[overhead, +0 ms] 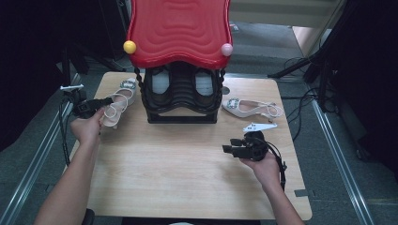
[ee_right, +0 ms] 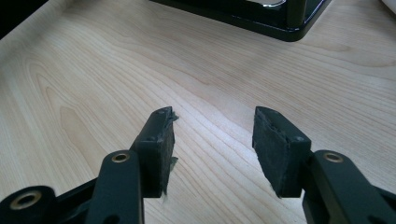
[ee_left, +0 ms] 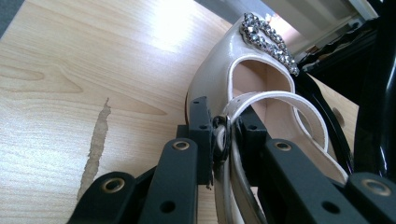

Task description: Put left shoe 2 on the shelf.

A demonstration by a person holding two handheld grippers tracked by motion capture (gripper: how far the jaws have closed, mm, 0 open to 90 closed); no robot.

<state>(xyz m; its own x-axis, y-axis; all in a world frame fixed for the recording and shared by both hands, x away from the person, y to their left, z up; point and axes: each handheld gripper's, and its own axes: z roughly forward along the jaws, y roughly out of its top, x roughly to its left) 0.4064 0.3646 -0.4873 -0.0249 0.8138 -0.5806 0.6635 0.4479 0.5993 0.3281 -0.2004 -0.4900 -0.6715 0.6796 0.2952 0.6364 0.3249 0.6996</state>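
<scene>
The left tool (ee_left: 223, 140) is clamped on the thin strap (ee_left: 280, 100) of a pale sandal (overhead: 119, 101) that lies on the worktop (overhead: 187, 164) just left of the black rack (overhead: 183, 96). Its jaws pinch the strap near a small ring, probably because the strap is the easiest part of the shoe to take hold of. The sandal's jewelled buckle (ee_left: 268, 39) points toward the rack's shelves, which fits a judgement that the shoe is meant to go into the rack. A red wavy lid (overhead: 180, 30) tops the rack, with a yellow ball (overhead: 129, 46) and a pink ball (overhead: 226, 49) at its corners. The matching sandal (overhead: 248, 108) lies to the right of the rack. The right tool (overhead: 231, 148) hovers over bare worktop near it, with its jaws spread wide and nothing between them, apparently waiting.
</scene>
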